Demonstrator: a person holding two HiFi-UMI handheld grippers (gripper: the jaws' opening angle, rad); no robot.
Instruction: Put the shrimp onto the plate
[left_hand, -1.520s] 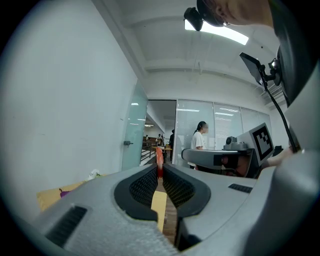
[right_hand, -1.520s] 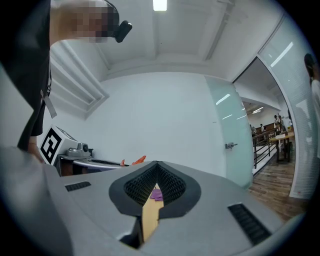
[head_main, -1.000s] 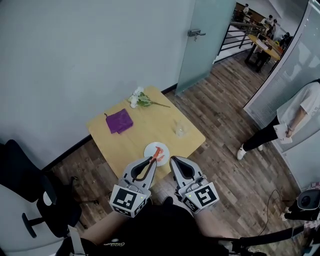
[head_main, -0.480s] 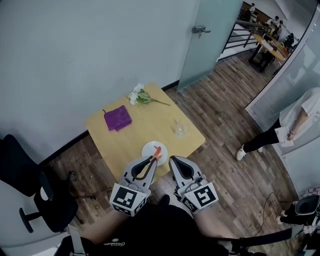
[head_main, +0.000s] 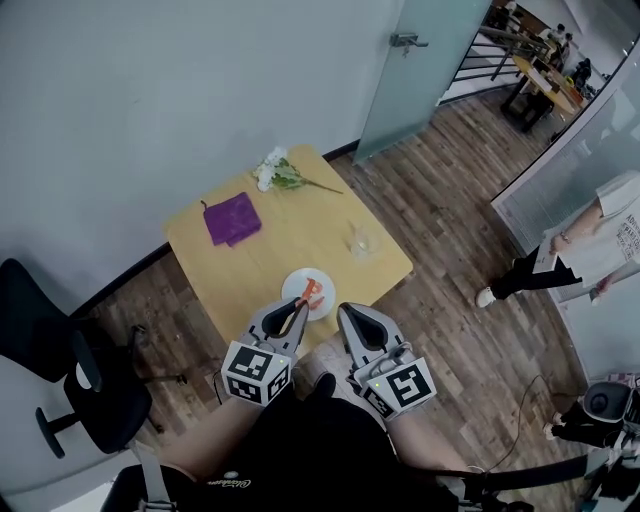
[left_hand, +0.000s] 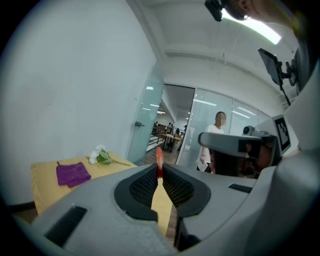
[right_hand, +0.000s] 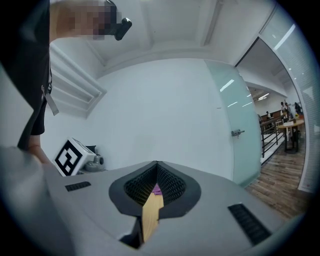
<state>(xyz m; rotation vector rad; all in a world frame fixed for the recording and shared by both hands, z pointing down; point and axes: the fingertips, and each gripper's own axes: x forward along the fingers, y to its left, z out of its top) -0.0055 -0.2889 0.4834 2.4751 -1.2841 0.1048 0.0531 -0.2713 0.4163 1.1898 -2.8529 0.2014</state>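
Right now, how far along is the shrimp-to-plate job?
Done: the shrimp is picked up, pinched at the tips of the left claw. In hand: in the head view it lines up over the white plate, but its height above the plate is unclear. Left: lower it onto the plate and release it. The right claw is shut and empty.

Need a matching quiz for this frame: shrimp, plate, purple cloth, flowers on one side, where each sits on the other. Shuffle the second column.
1. shrimp
2. plate
3. purple cloth
4. flowers

A. flat on the table, towards its left side
B. by the table's near edge
C. pinched between the left gripper's jaws
D. at the table's far corner

Pairs: 1-C, 2-B, 3-A, 4-D
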